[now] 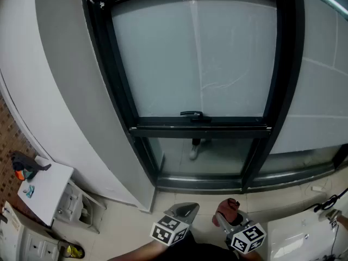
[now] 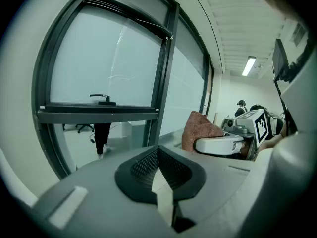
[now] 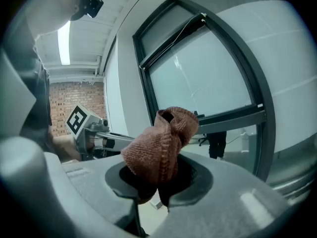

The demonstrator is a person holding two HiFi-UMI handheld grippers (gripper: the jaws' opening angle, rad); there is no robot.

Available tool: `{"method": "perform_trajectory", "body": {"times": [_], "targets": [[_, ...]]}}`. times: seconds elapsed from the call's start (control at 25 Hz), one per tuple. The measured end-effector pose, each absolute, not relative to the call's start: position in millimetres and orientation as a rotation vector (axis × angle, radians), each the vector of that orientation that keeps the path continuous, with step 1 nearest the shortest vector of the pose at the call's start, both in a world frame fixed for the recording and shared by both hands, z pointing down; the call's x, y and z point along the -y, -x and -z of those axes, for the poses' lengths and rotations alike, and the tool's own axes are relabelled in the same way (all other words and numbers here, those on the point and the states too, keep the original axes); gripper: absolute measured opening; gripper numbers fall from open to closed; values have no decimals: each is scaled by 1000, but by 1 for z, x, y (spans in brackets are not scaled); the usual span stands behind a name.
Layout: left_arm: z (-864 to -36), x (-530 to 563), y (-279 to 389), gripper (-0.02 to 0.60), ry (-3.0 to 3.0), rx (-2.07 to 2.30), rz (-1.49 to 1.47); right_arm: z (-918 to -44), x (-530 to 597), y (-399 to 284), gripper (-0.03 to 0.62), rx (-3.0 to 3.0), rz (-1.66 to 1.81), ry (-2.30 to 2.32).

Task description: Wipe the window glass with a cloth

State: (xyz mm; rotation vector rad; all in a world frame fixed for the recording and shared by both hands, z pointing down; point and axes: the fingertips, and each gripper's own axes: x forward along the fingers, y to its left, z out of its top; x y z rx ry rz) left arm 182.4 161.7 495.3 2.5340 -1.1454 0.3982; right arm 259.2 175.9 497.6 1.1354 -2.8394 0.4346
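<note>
- Brown cloth [image 1: 230, 205] sat bunched in the right gripper [image 1: 227, 219] at the bottom centre-right of the head view. The left gripper [image 1: 184, 212] was just beside it, to its left. Window glass [image 1: 196, 58] filled the upper centre, up and ahead of both tools and well apart from the cloth. A dark handle [image 1: 191, 114] sat on the lower frame bar.
- Left gripper view: jaws pressed together with nothing between them. Glass was at upper left, cloth at centre right.
- Right gripper view: jaws clenched on the cloth, its free end poking up at frame centre. The pane ran across the upper right, beyond the cloth.
- Judgement: no wiping contact yet. The right gripper carries the cloth, so the reach is probably forward and up to the glass.
</note>
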Motion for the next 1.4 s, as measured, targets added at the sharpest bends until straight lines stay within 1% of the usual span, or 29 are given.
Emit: {"method": "perform_trajectory", "body": {"times": [0.64, 1.0, 1.24, 1.4], "targets": [[-496, -156, -174, 17, -2530, 1153, -387, -497, -171, -253, 92, 2837, -439, -1133], [-502, -152, -159, 17, -2496, 1159, -405, -501, -164, -232, 92, 2841, -471, -1080], [-507, -120, -144, 17, -2487, 1143, -390, -507, -138, -223, 92, 2803, -487, -1115], [-503, -85, -124, 17, -2512, 1135, -396, -504, -103, -205, 92, 2786, -477, -1163]]}}
